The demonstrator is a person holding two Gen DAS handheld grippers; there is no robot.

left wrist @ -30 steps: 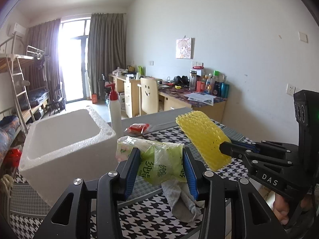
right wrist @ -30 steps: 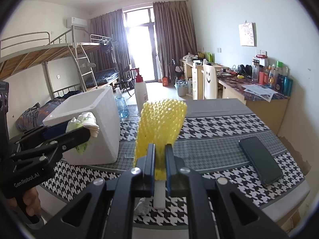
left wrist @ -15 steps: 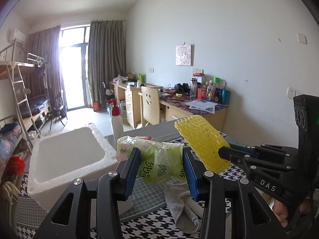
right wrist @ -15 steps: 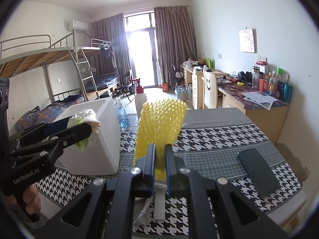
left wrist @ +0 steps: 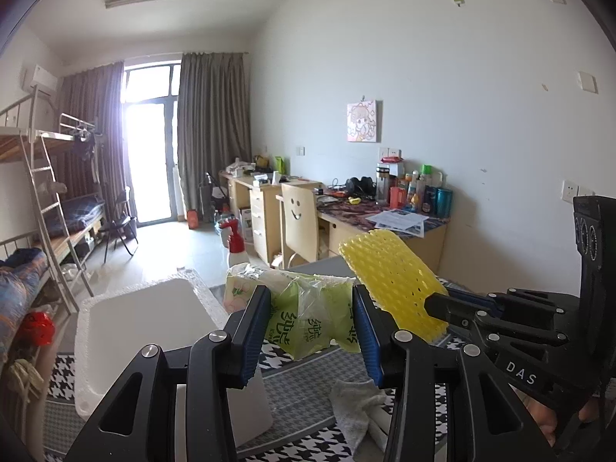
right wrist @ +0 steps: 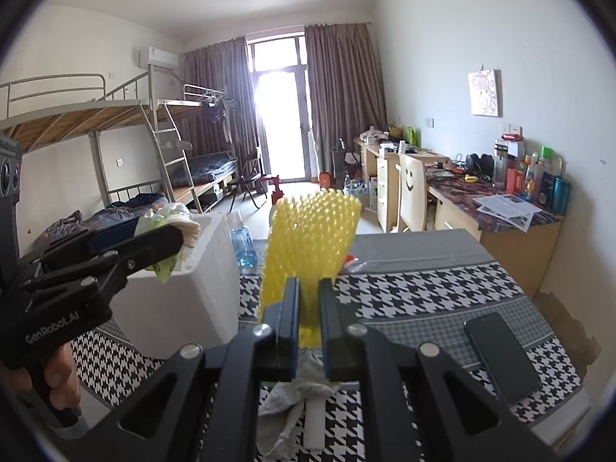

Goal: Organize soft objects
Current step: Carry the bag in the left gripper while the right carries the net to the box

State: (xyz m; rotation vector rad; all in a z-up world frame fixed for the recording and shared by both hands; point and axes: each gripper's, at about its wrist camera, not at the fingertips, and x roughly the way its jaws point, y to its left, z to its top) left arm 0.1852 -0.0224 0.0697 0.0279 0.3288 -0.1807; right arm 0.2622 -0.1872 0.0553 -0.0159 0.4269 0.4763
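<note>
My left gripper point(left wrist: 311, 327) is shut on a green tissue pack point(left wrist: 308, 317) in crinkled plastic, held in the air to the right of the white foam box point(left wrist: 138, 331). My right gripper point(right wrist: 308, 308) is shut on a yellow foam net sleeve point(right wrist: 312, 242), held upright above the table. Each gripper shows in the other's view: the left gripper point(right wrist: 161, 238) with the tissue pack point(right wrist: 169, 223) beside the foam box point(right wrist: 184, 300), the right gripper point(left wrist: 435, 304) with the sleeve point(left wrist: 389, 273) at the right. A grey cloth point(left wrist: 358, 404) lies on the table below both grippers.
The table has a houndstooth cover point(right wrist: 415, 296). A black phone point(right wrist: 500, 358) lies at its right side. A red-topped spray bottle point(left wrist: 235, 246) and a red packet point(right wrist: 348, 258) stand behind the box. A white stick point(right wrist: 316, 419) lies under the cloth point(right wrist: 292, 396).
Both grippers have risen with their loads, so the foam box and table sit lower in both views. The grips have not changed.
</note>
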